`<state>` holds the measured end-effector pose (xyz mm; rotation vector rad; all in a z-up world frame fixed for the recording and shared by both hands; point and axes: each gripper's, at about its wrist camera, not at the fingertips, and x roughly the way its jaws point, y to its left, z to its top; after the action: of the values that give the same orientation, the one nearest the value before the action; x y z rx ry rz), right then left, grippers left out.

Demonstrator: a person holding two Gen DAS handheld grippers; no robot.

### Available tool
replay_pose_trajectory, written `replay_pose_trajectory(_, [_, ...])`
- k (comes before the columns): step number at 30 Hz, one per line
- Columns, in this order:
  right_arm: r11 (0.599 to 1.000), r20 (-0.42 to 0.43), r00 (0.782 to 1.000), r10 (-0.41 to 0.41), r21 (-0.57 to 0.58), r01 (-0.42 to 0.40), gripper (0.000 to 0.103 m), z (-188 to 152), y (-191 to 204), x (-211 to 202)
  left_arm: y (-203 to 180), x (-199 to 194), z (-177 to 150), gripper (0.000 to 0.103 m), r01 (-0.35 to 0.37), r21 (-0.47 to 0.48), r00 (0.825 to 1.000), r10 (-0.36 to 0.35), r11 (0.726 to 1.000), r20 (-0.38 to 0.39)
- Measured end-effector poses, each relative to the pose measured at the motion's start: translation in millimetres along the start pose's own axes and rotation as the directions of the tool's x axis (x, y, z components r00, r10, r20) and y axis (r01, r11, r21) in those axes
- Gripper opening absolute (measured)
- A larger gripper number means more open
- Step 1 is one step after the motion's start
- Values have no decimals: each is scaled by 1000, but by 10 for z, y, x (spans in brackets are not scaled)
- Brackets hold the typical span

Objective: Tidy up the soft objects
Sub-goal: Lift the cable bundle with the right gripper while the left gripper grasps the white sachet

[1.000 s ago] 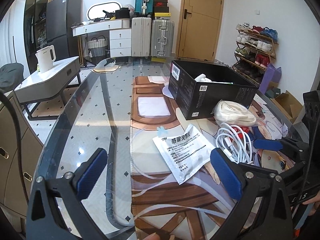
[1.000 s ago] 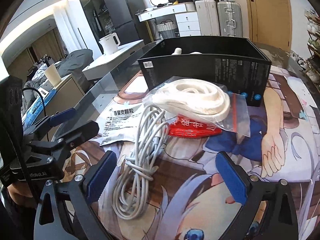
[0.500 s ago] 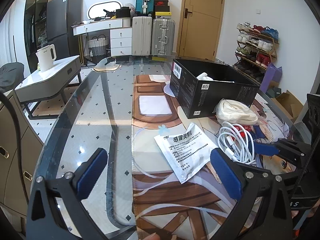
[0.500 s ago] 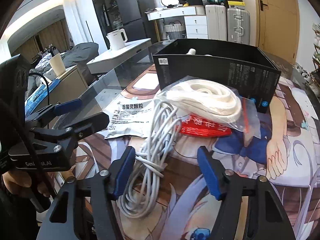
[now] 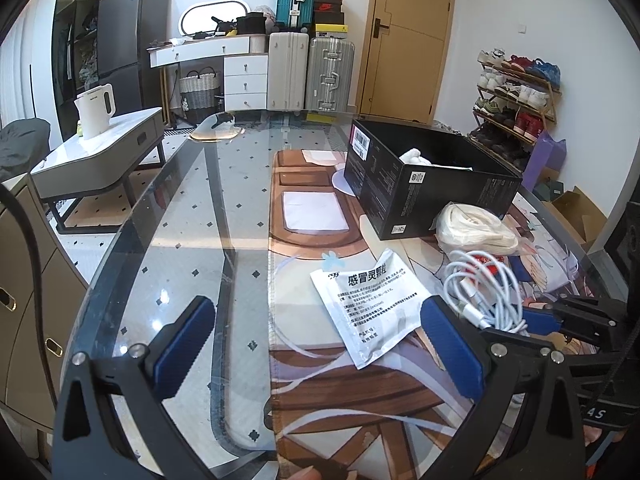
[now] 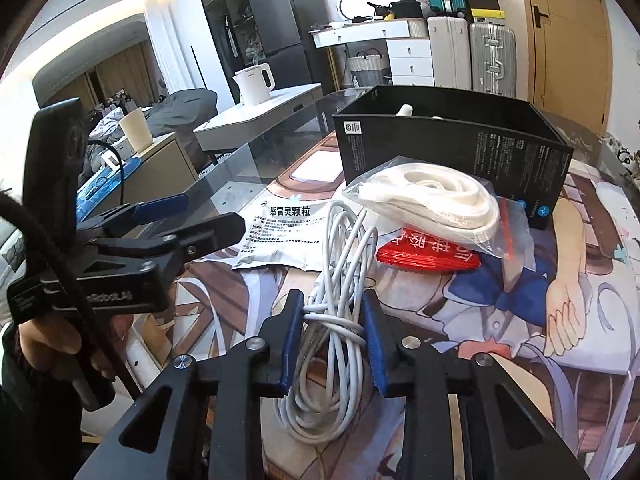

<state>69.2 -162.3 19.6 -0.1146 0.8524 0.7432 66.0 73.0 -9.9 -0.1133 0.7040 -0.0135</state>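
A coiled white cable (image 6: 340, 280) lies on the printed mat, and my right gripper (image 6: 332, 298) is closing its jaws on it, blue pads pressing both sides of the bundle. Behind the coil sit a clear bag of white cord (image 6: 432, 204), a red packet (image 6: 428, 256) and a white sachet (image 6: 280, 236). An open black box (image 6: 452, 152) stands behind them, something white inside. My left gripper (image 5: 316, 308) hovers open over the table's near edge, nothing between its fingers, the sachet (image 5: 368, 304) just ahead. The left wrist view also shows the cable (image 5: 484, 292) and the box (image 5: 424, 188).
The glass table (image 5: 180, 216) has bare surface left of the mat (image 5: 316, 392). A side table with a white kettle (image 5: 96, 110) stands to the left. Suitcases (image 5: 310, 74), a door and a shoe rack (image 5: 516, 100) line the far walls.
The right gripper's jaws went from wide open to shut around the white cable coil. The left gripper kept still and open.
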Motion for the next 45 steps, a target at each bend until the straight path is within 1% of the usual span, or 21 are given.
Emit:
replay_pose_trajectory(5, [1000, 30, 1000, 3, -12, -3, 29, -40, -26, -175, -39, 23, 13, 103, 10, 18, 1000, -10, 1000, -9])
replay_pose_trajectory(8, [1000, 51, 999, 5, -2, -5, 29, -52, -66, -293, -85, 63, 18, 103, 17, 39, 999, -15, 999, -30])
replay_pose_trajectory(11, [1000, 79, 997, -8, 11, 8, 29, -79, -131, -429, -125, 142, 47, 103, 44, 30, 997, -42, 999, -67])
replay_pose_trajectory(14, [999, 102, 995, -24, 29, 21, 29, -73, -213, -557, -186, 217, 63, 103, 43, 26, 995, -41, 999, -94])
replay_pose_trajectory(18, [997, 119, 991, -53, 57, 47, 29, -79, -323, -661, -288, 335, 107, 103, 22, 28, 990, -18, 999, -138])
replay_pose_trajectory(22, [995, 127, 989, -79, 76, 69, 29, -74, -404, -711, -402, 408, 129, 103, 12, 44, 988, -5, 999, -153])
replay_pose_trajectory(26, [992, 127, 987, -96, 89, 85, 29, -78, -458, -718, -469, 508, 150, 103, -10, 46, 983, 18, 999, -185])
replay_pose_trajectory(28, [992, 130, 986, -100, 91, 89, 29, -70, -477, -725, -474, 563, 161, 103, -28, 41, 977, 36, 999, -212])
replay_pose_trajectory(29, [992, 132, 986, -102, 92, 90, 29, -67, -487, -728, -481, 582, 170, 103, -48, 47, 974, 57, 998, -219])
replay_pose_trajectory(32, [991, 132, 986, -103, 99, 90, 29, -59, -517, -719, -474, 617, 180, 103, -80, 52, 968, 90, 995, -235])
replay_pose_trajectory(34, [991, 131, 986, -104, 99, 91, 29, -61, -514, -719, -455, 610, 165, 103, -89, 51, 967, 99, 995, -236])
replay_pose_trajectory(41, [991, 131, 986, -104, 100, 91, 29, -60, -524, -726, -385, 581, 126, 103, -82, 57, 970, 93, 995, -224])
replay_pose_trajectory(44, [991, 130, 986, -104, 98, 91, 29, -60, -524, -731, -384, 555, 113, 99, -75, 60, 974, 86, 995, -210])
replay_pose_trajectory(45, [991, 131, 986, -104, 98, 92, 29, -61, -525, -734, -394, 531, 107, 94, -65, 68, 977, 77, 996, -197])
